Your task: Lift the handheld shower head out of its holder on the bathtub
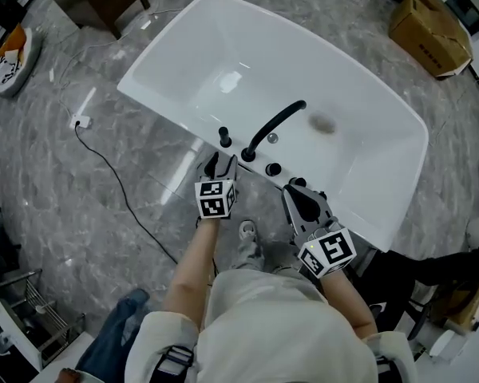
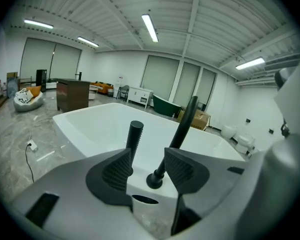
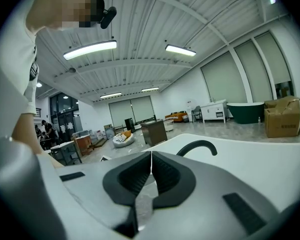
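A white bathtub (image 1: 161, 106) fills the head view. On its near rim a curved black spout (image 1: 275, 122) rises. At 9 o'clock of the spout's base, the slim black shower head (image 1: 223, 138) stands upright in its holder. The likely risk is that the left gripper (image 2: 149, 168), its jaws spread and empty, lines up on the spout and clamps that instead. The right gripper (image 3: 151, 166) has its jaws pressed together, holding nothing.

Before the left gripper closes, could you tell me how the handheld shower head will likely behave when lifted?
The handheld shower head looks like a slim, rigid black rod: probably stiff and fairly light. Its smooth round surface may slip when gripped. Standing upright on the bathtub rim, it should lift straight up.
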A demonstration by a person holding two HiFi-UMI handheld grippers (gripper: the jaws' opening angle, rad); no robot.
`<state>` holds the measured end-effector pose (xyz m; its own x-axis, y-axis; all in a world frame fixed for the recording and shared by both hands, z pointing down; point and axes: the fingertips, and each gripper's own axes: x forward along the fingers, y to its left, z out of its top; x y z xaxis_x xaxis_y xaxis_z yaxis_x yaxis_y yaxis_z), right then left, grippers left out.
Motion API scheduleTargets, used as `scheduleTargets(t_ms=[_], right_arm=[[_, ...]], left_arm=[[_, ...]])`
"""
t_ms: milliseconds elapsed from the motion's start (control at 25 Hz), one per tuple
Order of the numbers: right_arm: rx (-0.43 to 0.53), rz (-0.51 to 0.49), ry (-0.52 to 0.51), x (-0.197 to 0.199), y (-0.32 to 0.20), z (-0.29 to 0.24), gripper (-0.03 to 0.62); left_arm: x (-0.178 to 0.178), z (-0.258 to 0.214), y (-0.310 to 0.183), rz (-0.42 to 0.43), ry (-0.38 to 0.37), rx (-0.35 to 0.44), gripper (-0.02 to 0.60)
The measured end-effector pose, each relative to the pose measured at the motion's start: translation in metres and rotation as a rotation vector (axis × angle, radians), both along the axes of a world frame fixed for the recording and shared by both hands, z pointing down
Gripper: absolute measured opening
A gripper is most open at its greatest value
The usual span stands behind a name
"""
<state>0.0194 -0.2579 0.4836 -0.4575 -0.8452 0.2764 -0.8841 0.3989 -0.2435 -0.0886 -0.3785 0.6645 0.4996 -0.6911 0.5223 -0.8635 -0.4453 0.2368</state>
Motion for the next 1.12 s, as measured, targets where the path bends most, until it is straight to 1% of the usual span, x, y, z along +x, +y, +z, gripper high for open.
scheduleTargets(t_ms=[280,520,720,800,840,880,920,1120], right_arm=[[-0.067,0.029,-0.001,0.008,0.000,0.023,0.020],[-0.109,0.041,0.001,0.015,0.000,0.038,0.020],[-0.121,0.062,0.000,0.021,-0.002,0.041,0.020],[-0.124,0.069,0.002,0.024,-0.002,0.043,0.020],[-0.126,0.072,0.002,0.026,-0.002,0.044,0.020],[-0.129,0.075,0.003,0.028,-0.001,0.045,0.020],[-0.132,0.077,0.003,0.030,0.000,0.046,0.020],[-0.148,0.088,-0.001,0.034,0.006,0.050,0.020]], left_arm=[[0.007,0.043,-0.034,0.054,-0.102,0.008,0.229],[0.013,0.065,-0.057,0.053,-0.149,0.013,0.230],[0.011,0.081,-0.074,0.032,-0.201,-0.007,0.230],[0.009,0.085,-0.077,0.020,-0.209,-0.011,0.219],[0.008,0.086,-0.078,0.012,-0.216,-0.010,0.192],[0.008,0.087,-0.078,0.006,-0.224,-0.008,0.151],[0.007,0.087,-0.078,0.002,-0.228,-0.007,0.141],[0.007,0.086,-0.075,-0.015,-0.229,-0.016,0.140]])
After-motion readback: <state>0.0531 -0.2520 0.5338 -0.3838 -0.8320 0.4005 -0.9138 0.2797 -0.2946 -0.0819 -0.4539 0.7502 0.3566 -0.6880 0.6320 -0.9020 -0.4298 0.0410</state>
